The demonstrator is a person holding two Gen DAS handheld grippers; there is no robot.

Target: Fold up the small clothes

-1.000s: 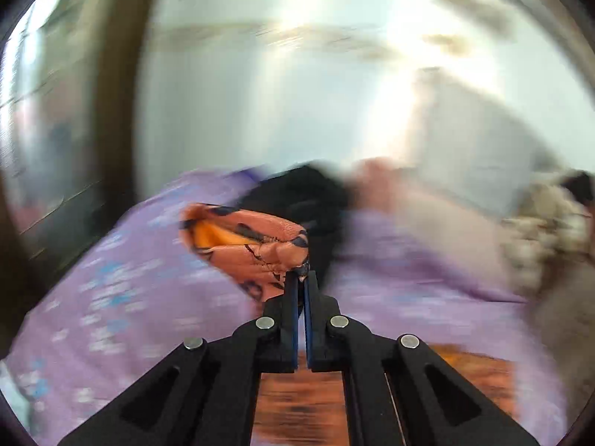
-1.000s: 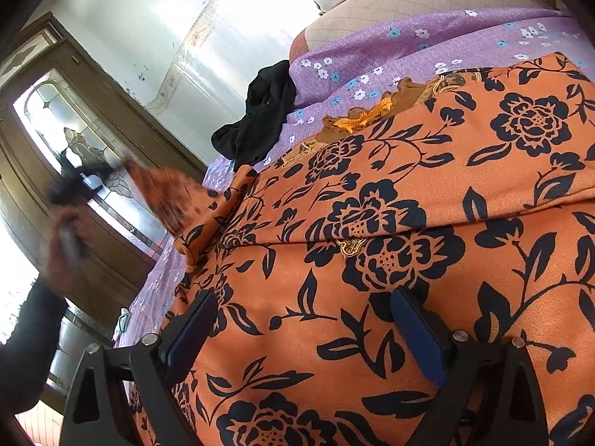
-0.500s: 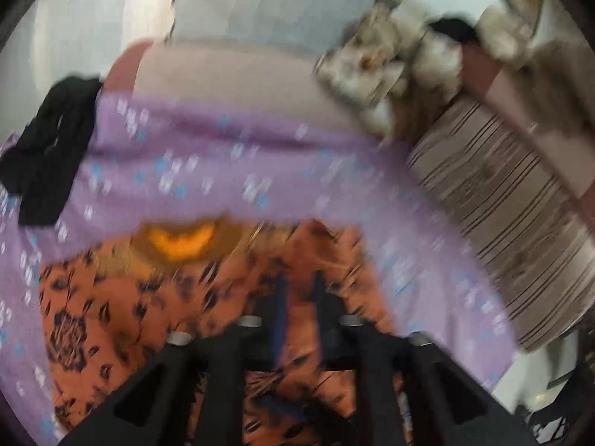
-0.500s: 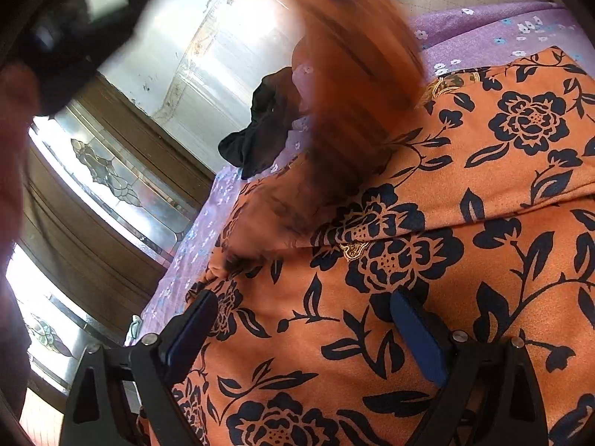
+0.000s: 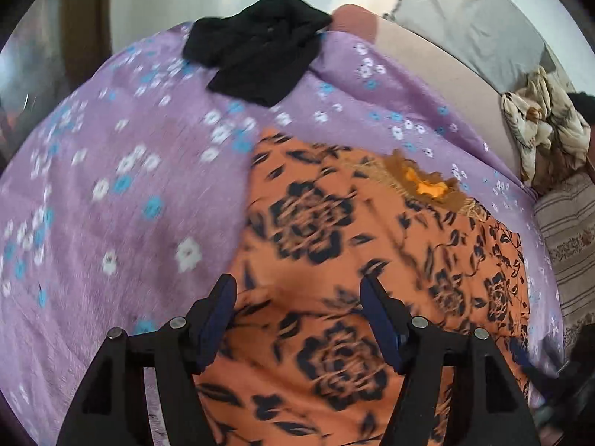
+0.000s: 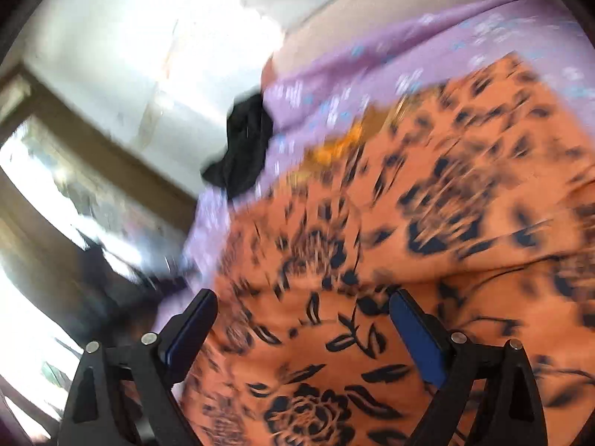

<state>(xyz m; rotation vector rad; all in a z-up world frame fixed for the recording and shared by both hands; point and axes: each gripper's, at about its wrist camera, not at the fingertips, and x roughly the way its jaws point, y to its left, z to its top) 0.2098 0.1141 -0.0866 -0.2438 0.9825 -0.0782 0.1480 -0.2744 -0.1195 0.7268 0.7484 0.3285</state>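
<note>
Orange flowered garment (image 5: pixel 334 297) lay spread on the purple bedsheet (image 5: pixel 122 193), neckline with gold trim (image 5: pixel 420 182) toward the pillows. Its left edge ran straight and thick in the left wrist view, which read as one side already turned in over the body; judged one fold laid, more to go before the piece was compact. A ridge crossed the cloth in the right wrist view, so the surface probably wanted smoothing too. Both views blurred, detail of the layers uncertain.

Left gripper (image 5: pixel 297 319) had its jaws just been opening; they stood well apart over the cloth, nothing pinched between them, pads clear of the fabric as far as could be told. The garment's left edge sat just under the left finger, the body of it running ahead and to the right.

Right gripper (image 6: pixel 303 334) also stood wide apart, empty, hovering over the lower part of the same garment, which filled the view ahead of it.

Black garment (image 5: pixel 256 48) sat bunched at the far side of the sheet, well apart from both tools, untouched and still to fold.
</note>
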